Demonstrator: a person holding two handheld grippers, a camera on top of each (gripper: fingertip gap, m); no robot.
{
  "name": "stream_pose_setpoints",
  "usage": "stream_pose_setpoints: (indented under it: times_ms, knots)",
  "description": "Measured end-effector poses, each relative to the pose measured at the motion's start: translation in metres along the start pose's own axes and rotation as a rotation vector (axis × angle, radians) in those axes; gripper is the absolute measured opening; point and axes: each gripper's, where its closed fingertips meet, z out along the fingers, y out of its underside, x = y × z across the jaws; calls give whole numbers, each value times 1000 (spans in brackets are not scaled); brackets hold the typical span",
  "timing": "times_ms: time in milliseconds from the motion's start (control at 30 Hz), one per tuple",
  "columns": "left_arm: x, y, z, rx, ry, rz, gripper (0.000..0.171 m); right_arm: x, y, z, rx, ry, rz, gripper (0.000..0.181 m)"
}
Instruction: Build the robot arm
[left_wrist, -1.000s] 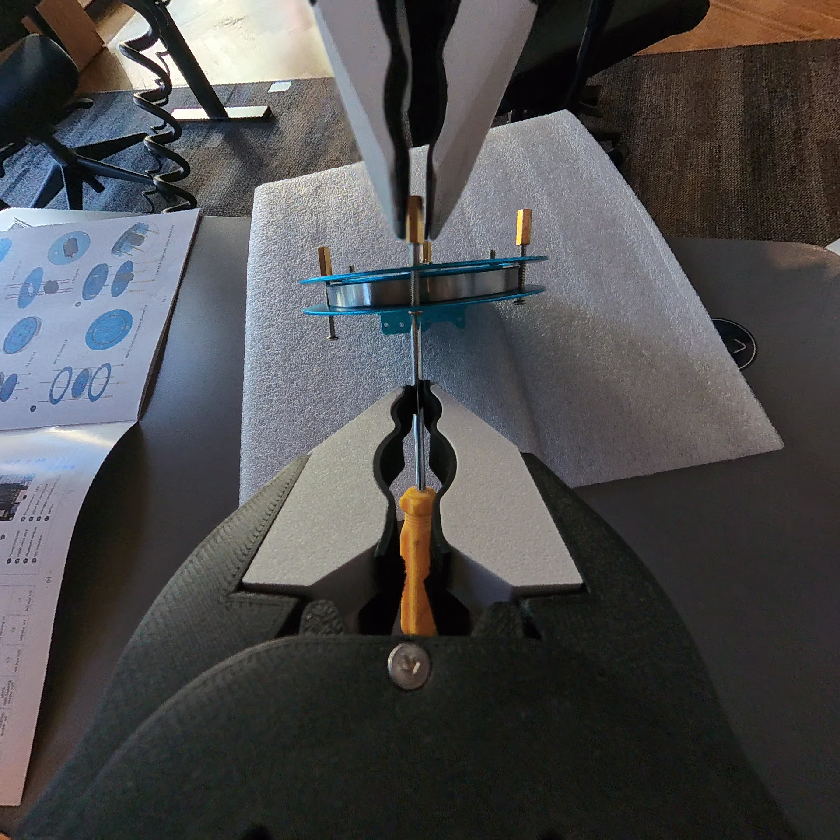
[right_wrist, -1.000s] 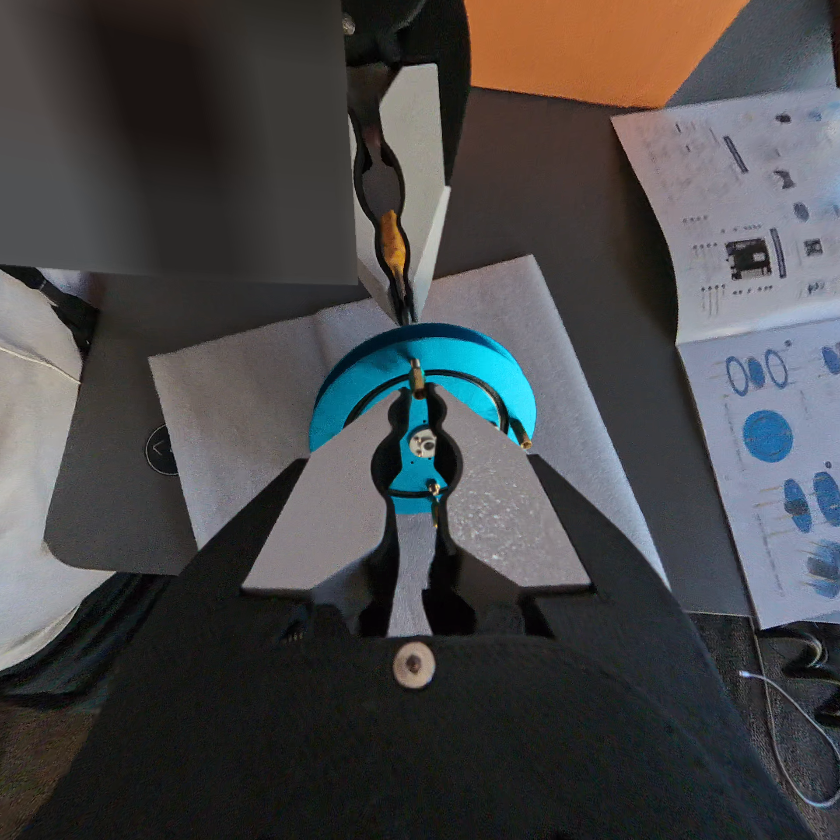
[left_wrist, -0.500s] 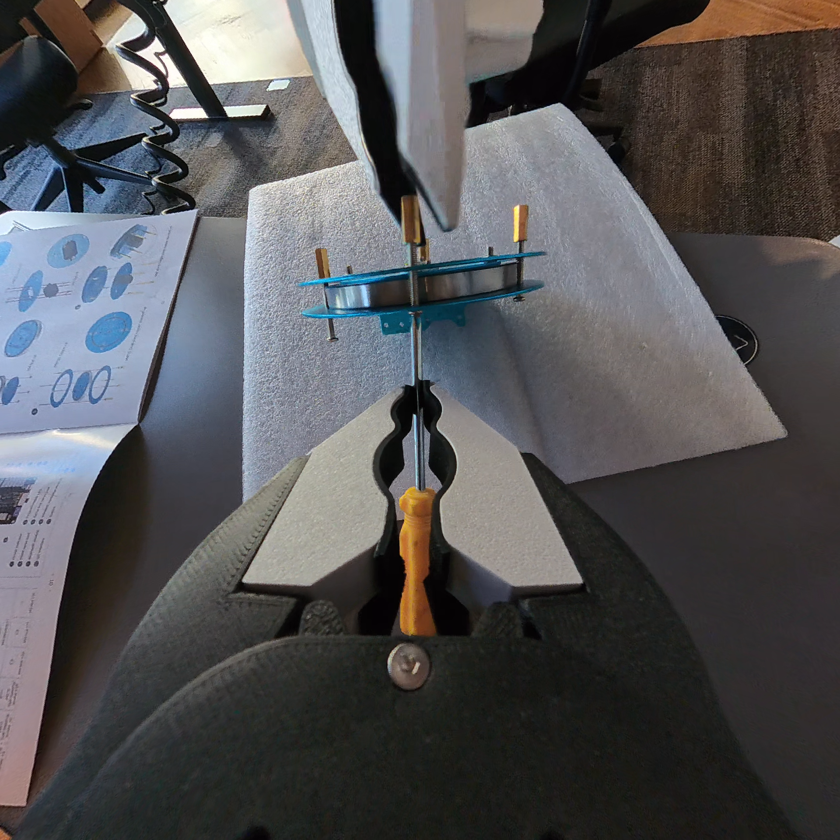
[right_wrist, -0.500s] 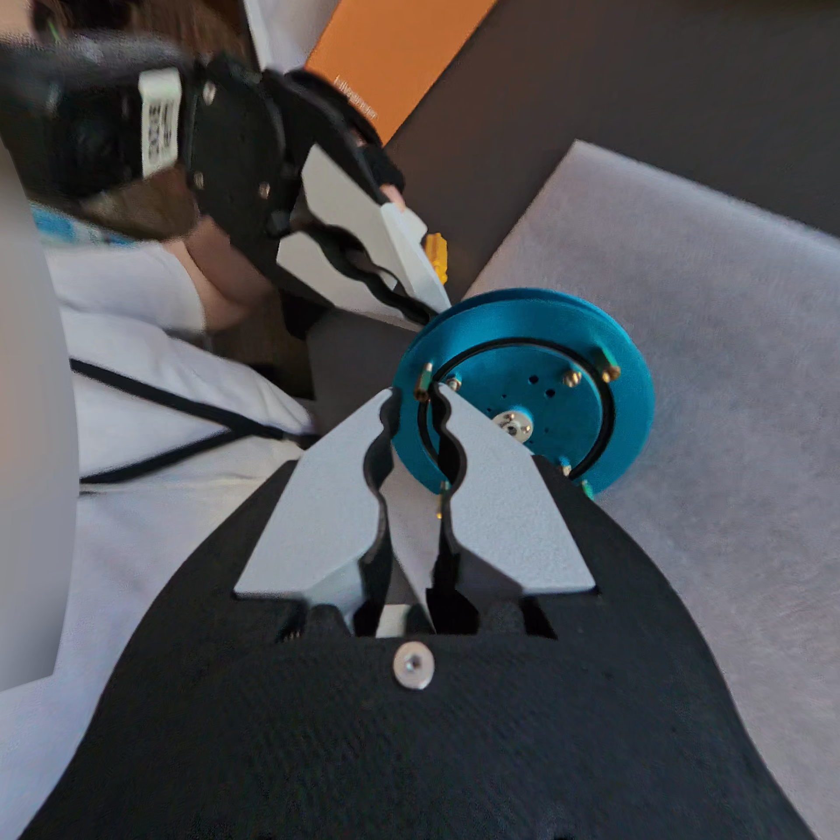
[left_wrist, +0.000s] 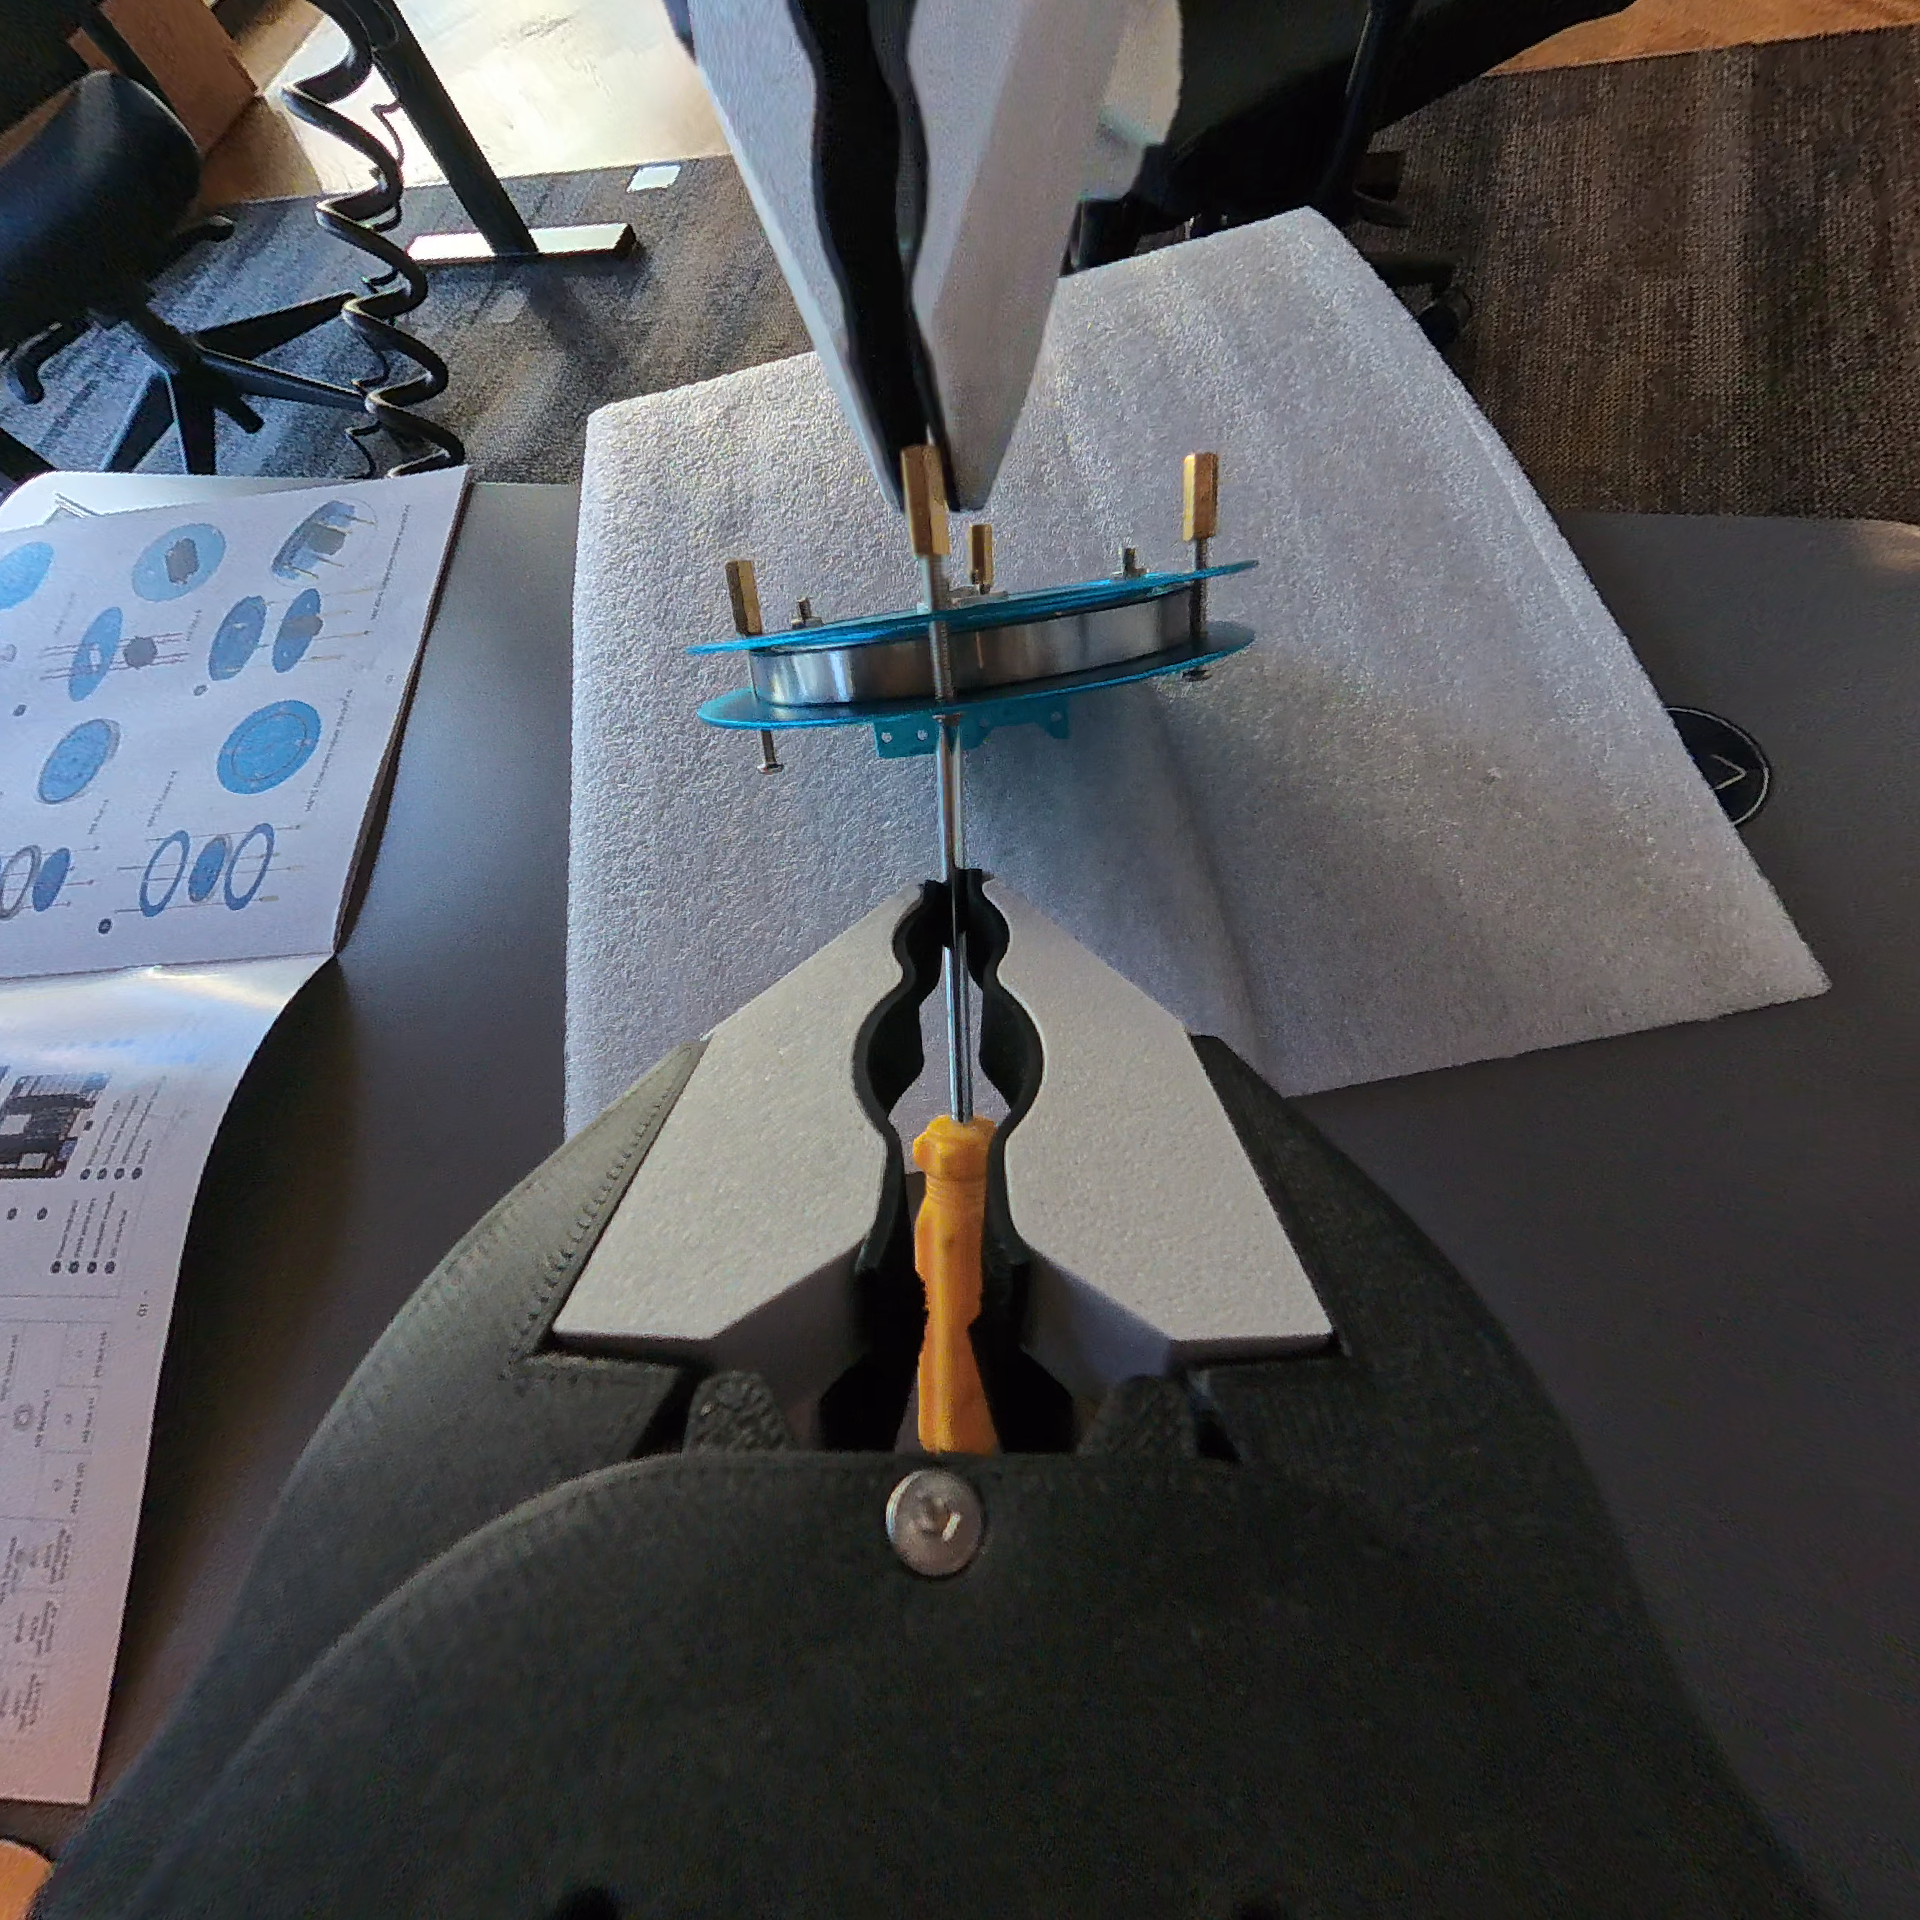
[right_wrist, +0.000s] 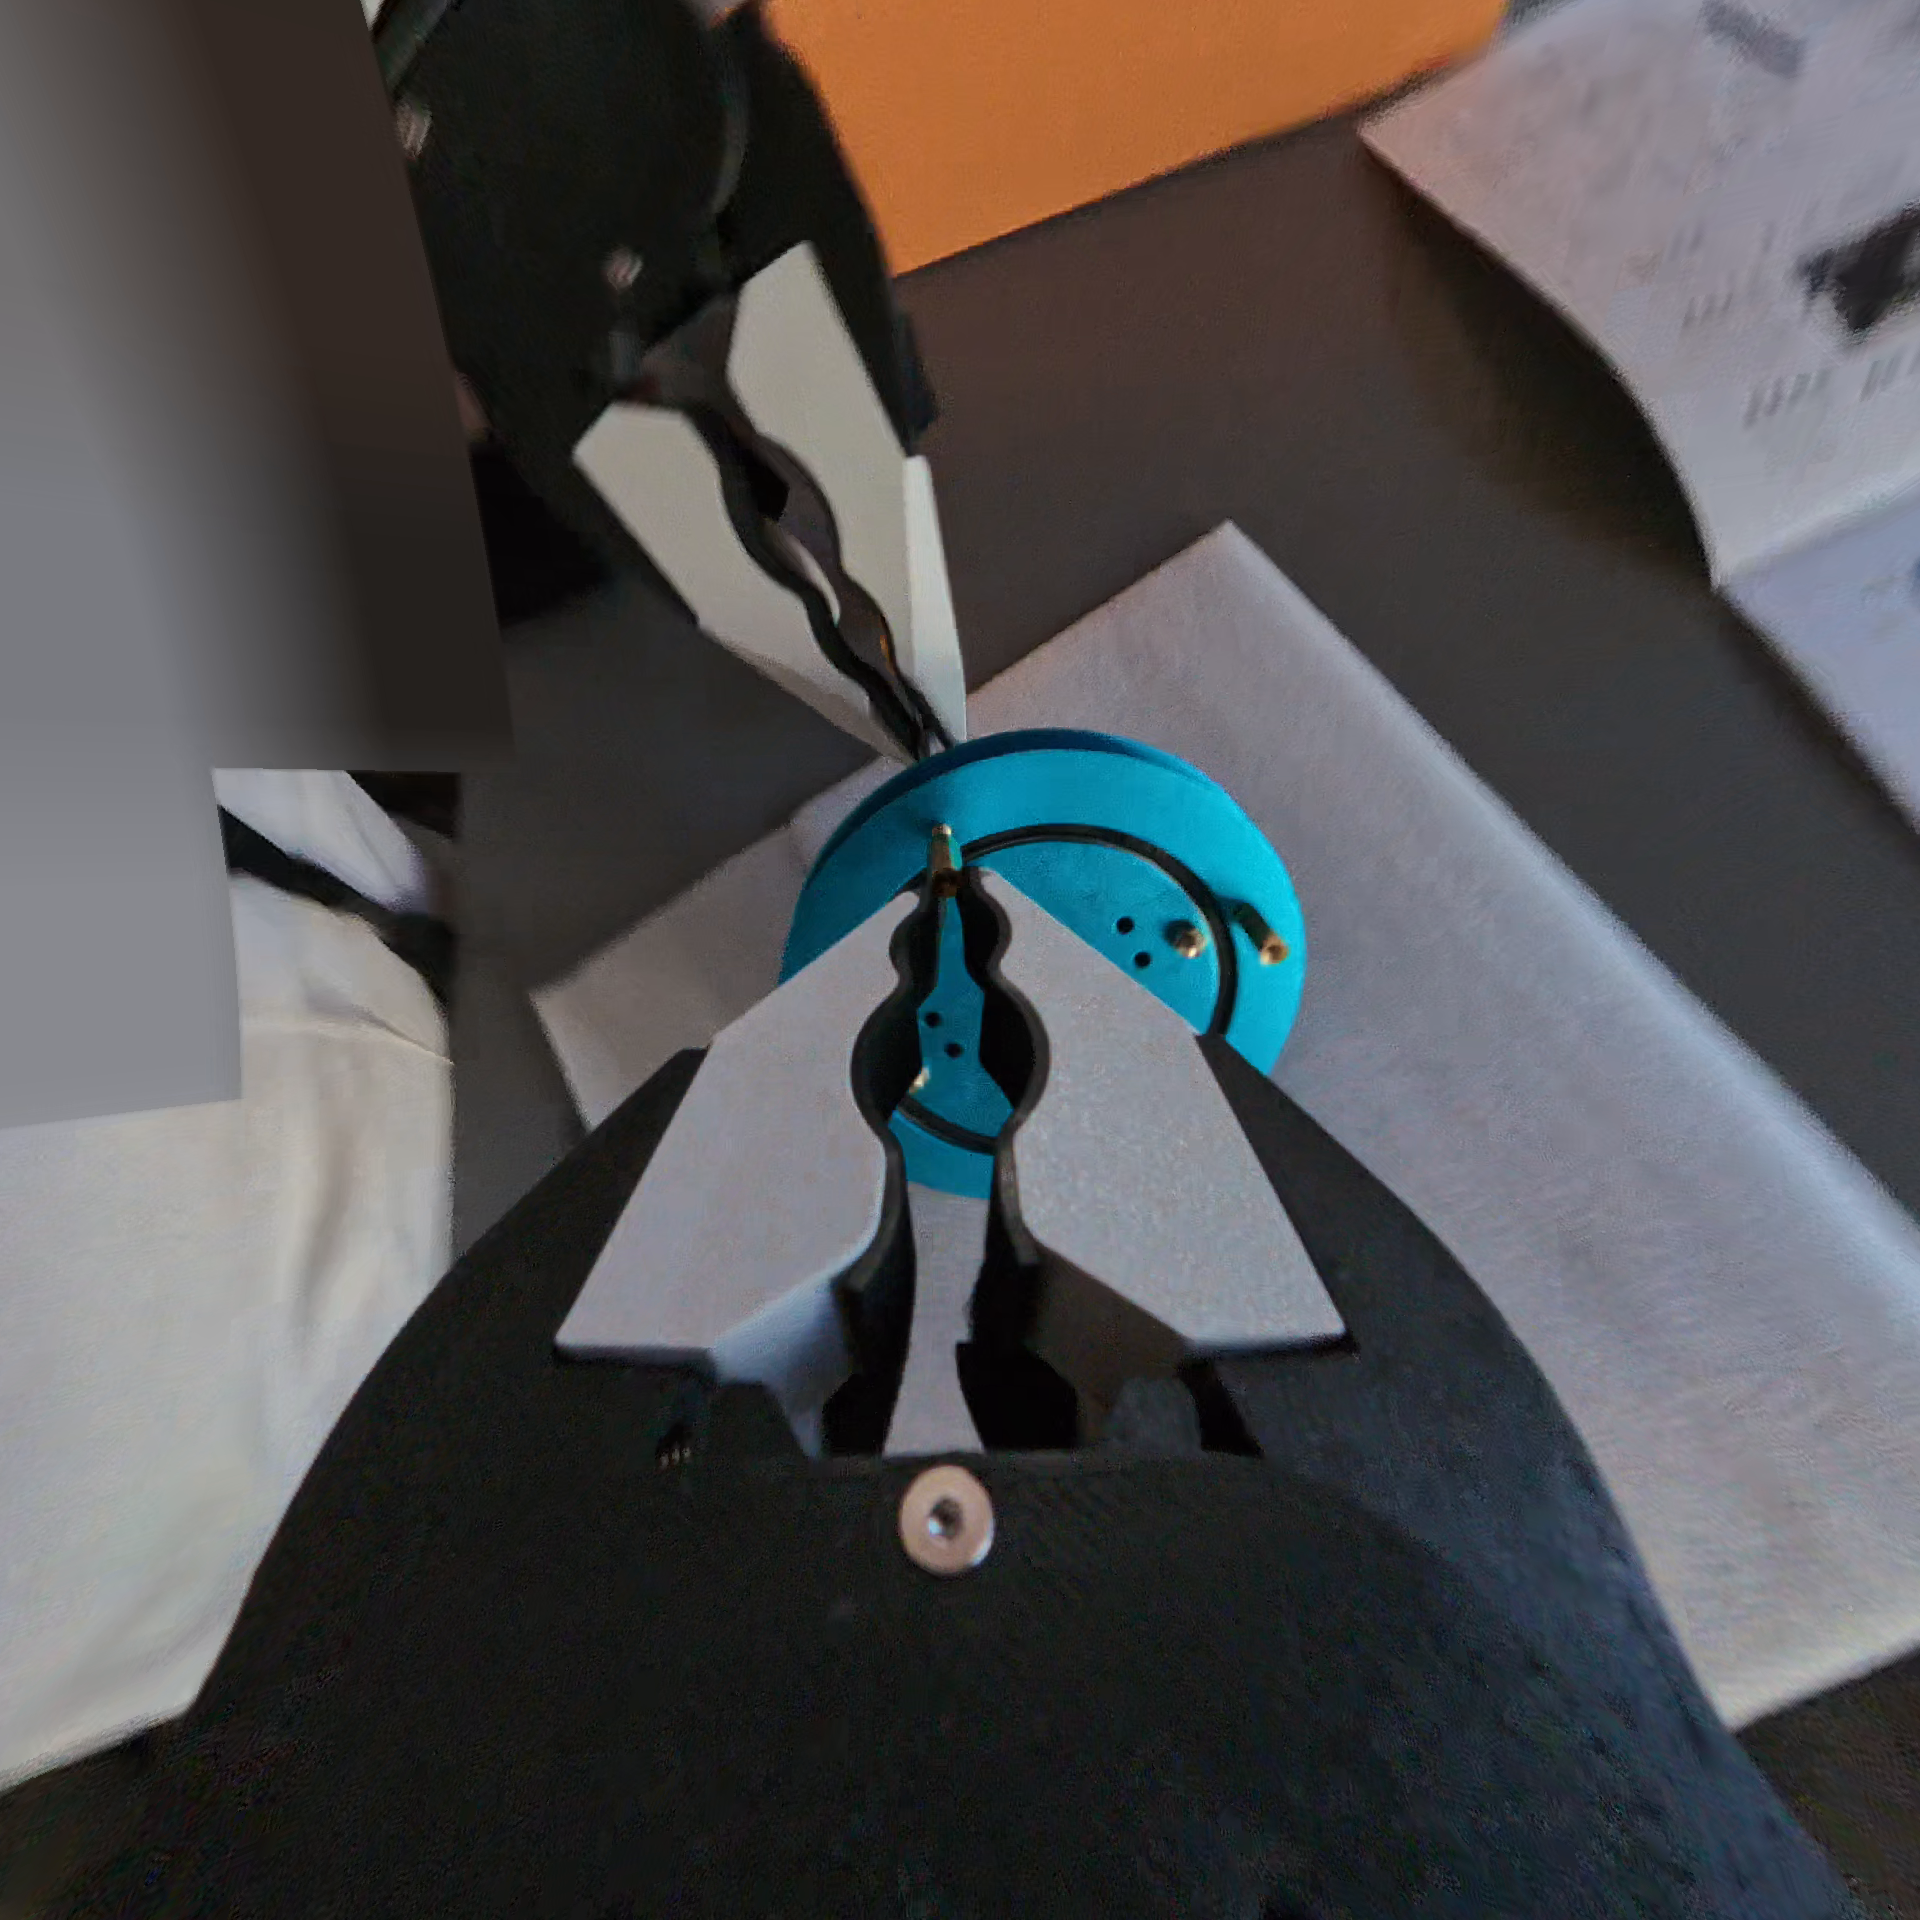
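Note:
A blue two-disc assembly with a silver ring between the discs and brass standoffs on top is held above a white foam sheet. My left gripper is shut on an orange-handled screwdriver, whose shaft meets the lower disc from below. My right gripper comes down from above and is shut on the near brass standoff. In the right wrist view my right gripper pinches that standoff on the blue assembly. The left gripper sits at the assembly's far edge.
An open instruction booklet lies left of the foam on the dark table. An orange box and a person's white clothing lie beyond the table edge. Office chair bases and a coiled cable stand on the floor.
My right gripper has twisted around the brass standoff, swinging one way and back while staying shut on it. The left gripper and screwdriver have held still under the assembly.

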Motion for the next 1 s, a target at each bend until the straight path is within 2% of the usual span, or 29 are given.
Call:
stream_pose_setpoints:
  times_ms: [100,167,267,333,367,433,533,600,667,833,867,933,1000]
  knots:
    - [0,0,0,-2,6,-8,2,-2,2,1,12,-116,477,1]
    - [1,0,0,-3,9,-5,2,-7,5,1,18,-194,598,0]
    - [1,0,1,0,9,-1,2,-10,6,0,17,-192,432,2]
    - [1,-1,1,0,9,-3,2,-7,6,-2,11,-130,207,22]
    - [1,-1,1,0,10,-4,2,-3,6,-3,17,-79,76,25]
    - [1,-1,1,1,11,-3,2,3,4,-6,40,25,-125,24]
    - [2,-1,1,1,9,-2,2,-5,1,-3,53,16,-223,16]
    - [2,-1,1,0,12,-2,2,-5,0,0,48,32,-227,5]
    - [1,0,1,-4,4,0,2,-2,-1,1,48,45,-177,5]
    - [0,1,1,-6,8,-10,2,0,-1,2,77,-63,461,5]
    - [0,0,1,-6,11,-10,2,0,0,1,88,-81,529,5]
    - [1,0,1,-4,12,-8,2,-1,0,1,77,-89,533,5]
    - [2,0,2,-3,15,-5,2,-6,-1,1,38,-90,382,11]
